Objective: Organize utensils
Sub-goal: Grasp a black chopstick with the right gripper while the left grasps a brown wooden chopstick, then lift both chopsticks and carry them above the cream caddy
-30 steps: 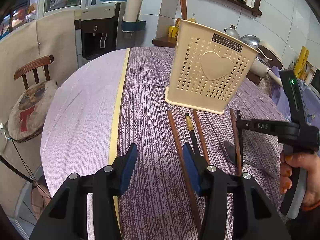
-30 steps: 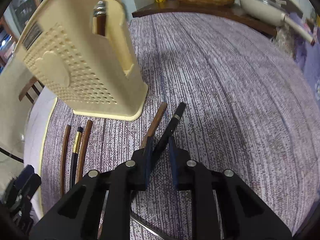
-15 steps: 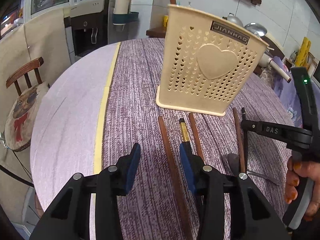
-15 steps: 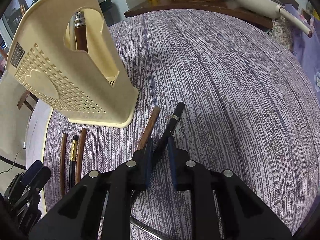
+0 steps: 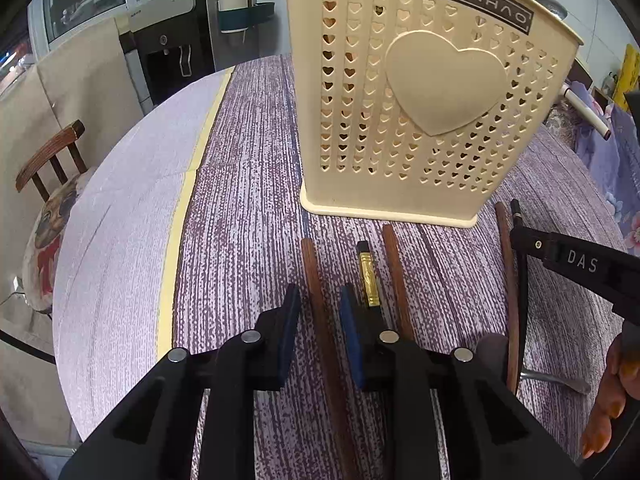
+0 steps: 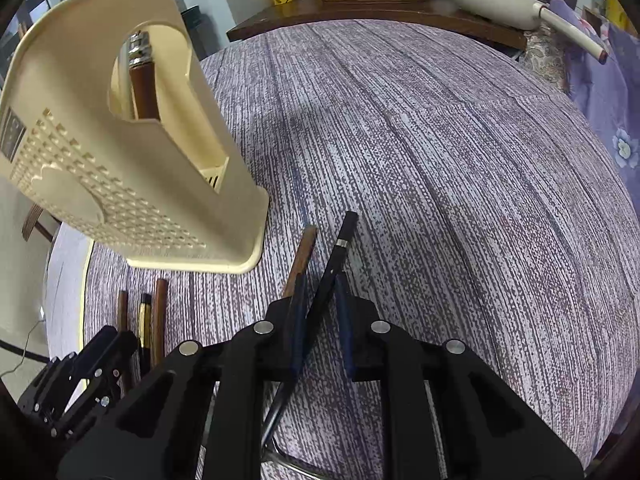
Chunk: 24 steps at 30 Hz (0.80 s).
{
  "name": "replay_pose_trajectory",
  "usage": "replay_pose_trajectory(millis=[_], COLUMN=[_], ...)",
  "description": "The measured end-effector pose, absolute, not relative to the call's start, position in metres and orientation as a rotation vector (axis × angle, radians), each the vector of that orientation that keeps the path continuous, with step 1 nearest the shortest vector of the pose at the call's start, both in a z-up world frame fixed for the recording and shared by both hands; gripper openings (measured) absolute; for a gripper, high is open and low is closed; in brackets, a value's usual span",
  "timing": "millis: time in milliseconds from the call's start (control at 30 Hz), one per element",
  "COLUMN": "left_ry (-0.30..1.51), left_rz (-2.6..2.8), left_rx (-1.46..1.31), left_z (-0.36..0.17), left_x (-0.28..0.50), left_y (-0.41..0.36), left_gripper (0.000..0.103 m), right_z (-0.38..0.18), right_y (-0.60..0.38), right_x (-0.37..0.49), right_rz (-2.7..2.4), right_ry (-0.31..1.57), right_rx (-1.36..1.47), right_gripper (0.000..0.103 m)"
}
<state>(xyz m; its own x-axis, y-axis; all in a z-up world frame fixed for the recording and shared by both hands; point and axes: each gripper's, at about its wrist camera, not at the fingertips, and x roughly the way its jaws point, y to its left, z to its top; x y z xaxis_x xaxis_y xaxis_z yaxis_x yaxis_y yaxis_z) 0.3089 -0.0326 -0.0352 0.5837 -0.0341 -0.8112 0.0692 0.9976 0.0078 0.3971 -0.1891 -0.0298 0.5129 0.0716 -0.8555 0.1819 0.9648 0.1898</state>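
Left gripper (image 5: 318,330) now lower and closer to table than second ago; jaws narrowed but not closed, straddling brown chopstick (image 5: 316,292). Grasp appears imminent. Right gripper (image 6: 320,312) unchanged: jaws narrow, black chopstick (image 6: 334,264) between pads, contact not clear. Gold-banded chopstick (image 5: 369,276) and second brown one (image 5: 394,276) lie just right of left gripper. Cream holder (image 5: 420,92) stands ahead, upright, already holding utensils (image 6: 142,80). Spoon (image 5: 556,378) lies near right gripper. Neighbouring sticks crowd pinch.

1. One cream utensil holder (image 5: 432,96).
2. Three brown chopsticks (image 5: 316,292) on the tablecloth before the holder; one more stands inside it.
3. Two black chopsticks (image 5: 370,280) before the holder.
4. Two grippers (image 5: 318,338).
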Motion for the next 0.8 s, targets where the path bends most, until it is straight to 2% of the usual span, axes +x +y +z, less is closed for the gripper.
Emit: replay_pose_trajectory(millis=[100,800], left_ry=[0.942,0.933], left_rz=[-0.035,-0.042], left_rx=[0.062,-0.022], left_z=[-0.036,-0.034], left_x=[0.309,0.315], left_y=[-0.034,-0.032], left_gripper=[0.01,0.008], right_z=[-0.03,-0.029], right_y=[-0.188,-0.199], right_x=[0.4,0.401], right_rz=[-0.089,-0.064], right_ry=[1.027,0.998], right_rx=[0.278,0.365], right_gripper=[0.012,0.009])
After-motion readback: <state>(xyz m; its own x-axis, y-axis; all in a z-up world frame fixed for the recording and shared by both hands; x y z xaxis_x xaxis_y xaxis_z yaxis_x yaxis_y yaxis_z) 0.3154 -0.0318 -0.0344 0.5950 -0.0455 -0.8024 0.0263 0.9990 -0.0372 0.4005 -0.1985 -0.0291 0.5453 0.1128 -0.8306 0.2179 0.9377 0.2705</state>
